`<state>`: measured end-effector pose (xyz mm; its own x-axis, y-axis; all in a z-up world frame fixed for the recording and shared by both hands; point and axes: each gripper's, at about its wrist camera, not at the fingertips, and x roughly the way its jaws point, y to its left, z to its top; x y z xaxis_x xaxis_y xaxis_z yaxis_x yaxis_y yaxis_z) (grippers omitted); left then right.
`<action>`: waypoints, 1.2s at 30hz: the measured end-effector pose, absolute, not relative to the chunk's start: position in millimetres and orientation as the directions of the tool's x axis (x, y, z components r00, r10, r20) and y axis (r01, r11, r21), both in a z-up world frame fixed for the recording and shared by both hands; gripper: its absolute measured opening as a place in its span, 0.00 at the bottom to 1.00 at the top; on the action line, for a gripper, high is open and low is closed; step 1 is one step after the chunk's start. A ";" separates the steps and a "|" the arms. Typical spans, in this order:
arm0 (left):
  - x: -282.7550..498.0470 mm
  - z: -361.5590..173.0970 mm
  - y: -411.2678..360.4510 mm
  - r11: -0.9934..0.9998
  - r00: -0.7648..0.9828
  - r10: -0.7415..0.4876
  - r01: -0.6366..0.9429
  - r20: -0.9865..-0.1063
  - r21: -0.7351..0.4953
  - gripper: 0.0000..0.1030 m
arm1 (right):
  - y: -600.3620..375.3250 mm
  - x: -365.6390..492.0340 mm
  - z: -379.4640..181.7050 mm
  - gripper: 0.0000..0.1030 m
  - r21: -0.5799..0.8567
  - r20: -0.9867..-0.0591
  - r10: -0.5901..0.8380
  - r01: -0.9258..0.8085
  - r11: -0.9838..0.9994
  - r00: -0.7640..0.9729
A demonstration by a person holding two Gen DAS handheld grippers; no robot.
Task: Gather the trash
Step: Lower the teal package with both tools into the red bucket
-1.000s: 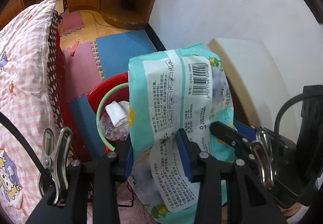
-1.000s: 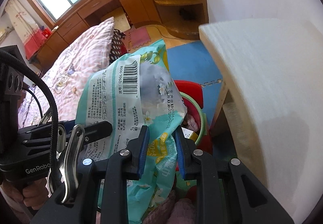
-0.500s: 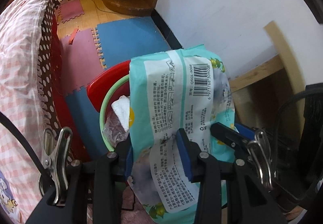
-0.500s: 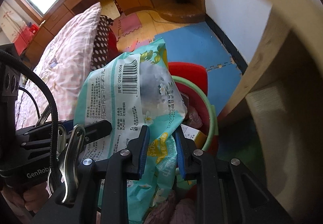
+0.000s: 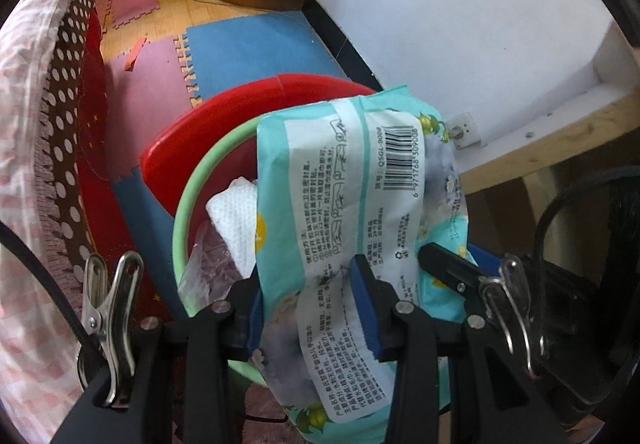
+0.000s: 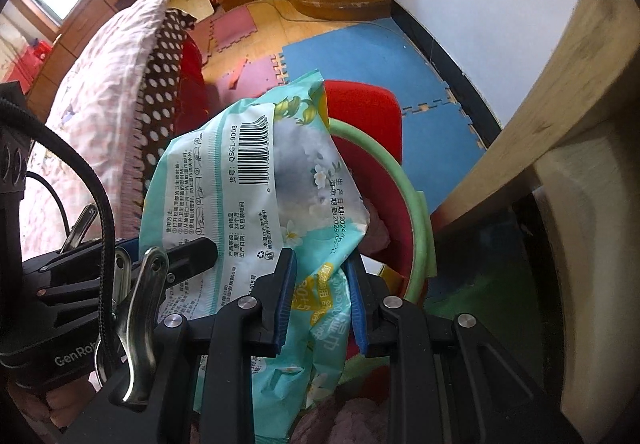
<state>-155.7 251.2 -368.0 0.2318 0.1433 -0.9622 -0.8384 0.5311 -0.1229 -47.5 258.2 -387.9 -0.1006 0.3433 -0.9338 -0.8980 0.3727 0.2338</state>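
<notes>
Left wrist view, from the left edge inward: a pink checked bed with a dotted brown cover borders foam floor mats. Next stands the trash bin, red with a pale green rim and its red lid tipped up behind. It already holds a crumpled white paper towel and some clear plastic film. Directly over the bin mouth hangs the teal wet-wipe packet, label and barcode facing the camera. To the right, a white wall with a socket and the pale wooden edge of a table.

Progress, as judged: some trash is collected in the bin; the packet is positioned above the opening but not yet deposited. Release remains outstanding. Whether further trash lies elsewhere cannot be determined.

Left gripper: jaws narrow, the blue pads pressed against the packet's lower portion, which is creased between them. Held firmly.

Right wrist view: the bed, then the same packet, then the bin rim and the table leg at far right. Right gripper: jaws narrow, pads clamped on a bunched fold of the packet's other side. The left tool's finger shows beside it, touching the packet.

Both jaws must part for the packet to fall in.
</notes>
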 end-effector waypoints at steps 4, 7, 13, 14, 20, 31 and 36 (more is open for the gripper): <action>-159.6 -388.1 260.9 0.520 0.229 0.128 -0.844 -0.965 -0.131 0.40 | 265.7 -46.5 -405.9 0.27 0.221 -0.940 0.326 -0.903 0.369 -0.097; -158.8 -399.1 266.5 0.518 0.227 0.121 -0.845 -0.966 -0.134 0.40 | 271.9 -45.1 -419.3 0.27 0.211 -0.946 0.311 -0.905 0.369 -0.094; -153.9 -411.6 276.4 0.514 0.219 0.108 -0.847 -0.970 -0.134 0.40 | 279.1 -41.9 -430.9 0.27 0.195 -0.953 0.290 -0.904 0.380 -0.084; -153.3 -412.6 278.3 0.515 0.217 0.109 -0.847 -0.970 -0.132 0.40 | 279.9 -41.8 -431.9 0.27 0.192 -0.954 0.288 -0.905 0.380 -0.082; -152.4 -415.4 282.3 0.510 0.216 0.087 -0.849 -0.972 -0.143 0.40 | 285.4 -39.6 -435.1 0.32 0.197 -0.955 0.285 -0.894 0.402 -0.082; -165.3 -390.9 290.3 0.489 0.227 0.097 -0.859 -0.969 -0.152 0.40 | 278.6 -39.6 -420.6 0.33 0.168 -0.954 0.294 -0.902 0.397 -0.049; -165.8 -370.4 285.3 0.502 0.231 0.125 -0.854 -0.965 -0.140 0.40 | 272.8 -44.5 -409.6 0.33 0.160 -0.952 0.304 -0.905 0.394 -0.036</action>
